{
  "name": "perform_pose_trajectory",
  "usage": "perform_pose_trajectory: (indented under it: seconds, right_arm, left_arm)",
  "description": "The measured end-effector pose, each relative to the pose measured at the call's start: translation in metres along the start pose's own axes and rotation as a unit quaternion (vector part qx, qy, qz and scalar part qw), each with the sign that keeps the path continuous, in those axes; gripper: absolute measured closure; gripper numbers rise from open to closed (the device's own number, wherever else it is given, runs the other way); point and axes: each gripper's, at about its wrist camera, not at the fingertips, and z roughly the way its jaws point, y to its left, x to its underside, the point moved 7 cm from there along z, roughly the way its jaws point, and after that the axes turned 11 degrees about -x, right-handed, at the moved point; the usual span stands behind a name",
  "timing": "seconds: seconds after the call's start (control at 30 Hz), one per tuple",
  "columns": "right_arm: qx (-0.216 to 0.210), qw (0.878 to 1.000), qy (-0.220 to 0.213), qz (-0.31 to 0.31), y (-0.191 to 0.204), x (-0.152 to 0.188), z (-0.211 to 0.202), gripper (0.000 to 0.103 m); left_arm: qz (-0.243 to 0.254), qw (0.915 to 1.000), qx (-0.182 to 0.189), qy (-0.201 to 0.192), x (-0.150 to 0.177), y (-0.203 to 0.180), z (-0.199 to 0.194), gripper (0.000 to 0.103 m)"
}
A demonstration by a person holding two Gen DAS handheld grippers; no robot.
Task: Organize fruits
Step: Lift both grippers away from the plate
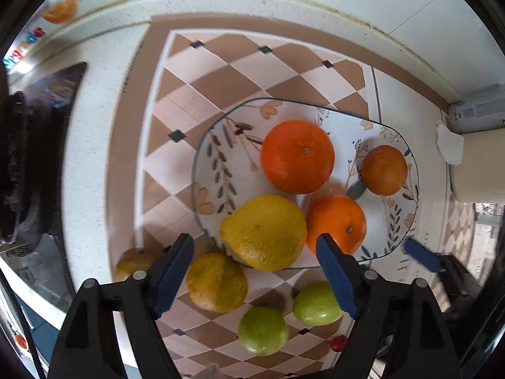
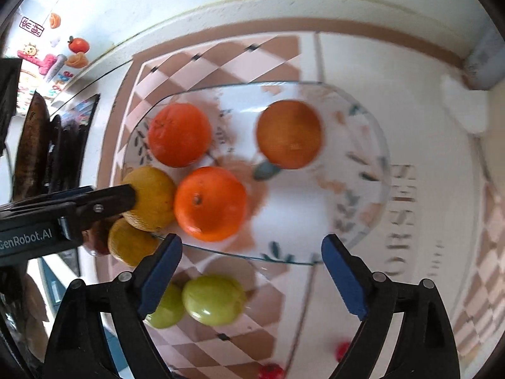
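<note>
The left gripper point(image 1: 255, 251) is pointing down over the near rim of a floral plate point(image 1: 217, 164), its blue pads spread wide and pinching nothing. A big yellow citrus point(image 1: 263, 232) is sitting between the pads, apart from both, on the plate's near edge. Three oranges are lying on the plate: a large one point(image 1: 297, 156), a smaller dull one point(image 1: 384, 170) to its right, and a third point(image 1: 336, 222) touching the yellow citrus.

On the checked mat point(image 1: 221, 66) near the plate, a yellow-green citrus point(image 1: 217, 281) is resting just beside the plate, another point(image 1: 132, 263) is lying partly hidden behind the left finger, and two green fruits point(image 1: 262, 330) point(image 1: 316, 303) are sitting side by side.

The right gripper point(image 2: 252, 252) is hanging over the plate's bare near part, jaws standing wide with nothing gripped. From its camera, the left gripper's black body is reading "GenRobot.AI" point(image 2: 26, 240). Blurred brown lettering point(image 2: 404, 218) is showing on the counter to the right, too smeared to read. A red stamp with characters point(image 2: 31, 27) is sitting on the wall among fruit stickers point(image 2: 78, 45).
</note>
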Motion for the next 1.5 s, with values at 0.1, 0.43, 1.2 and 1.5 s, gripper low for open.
perform_pose_trajectory:
  seconds: [0.1, 0.43, 1.2, 1.5]
  right_arm:
    - [0.037, 0.999, -0.023, -0.004, -0.006, 0.006, -0.021, 0.010]
    - [0.076, 0.995, -0.071, -0.006, -0.005, 0.034, -0.075, 0.010]
    - [0.054, 0.985, -0.163, -0.031, 0.049, 0.127, -0.198, 0.010]
    - [0.050, 0.980, -0.190, -0.041, 0.062, 0.145, -0.230, 0.010]
  left_arm:
    - [0.001, 0.9982, -0.046, -0.039, 0.008, 0.007, -0.015, 0.024]
    - [-0.005, 0.9895, -0.082, -0.119, 0.041, 0.017, -0.064, 0.024]
    - [-0.019, 0.9749, -0.050, -0.216, 0.143, 0.024, -0.172, 0.024]
    - [-0.026, 0.9714, -0.045, -0.232, 0.164, 0.026, -0.188, 0.024]
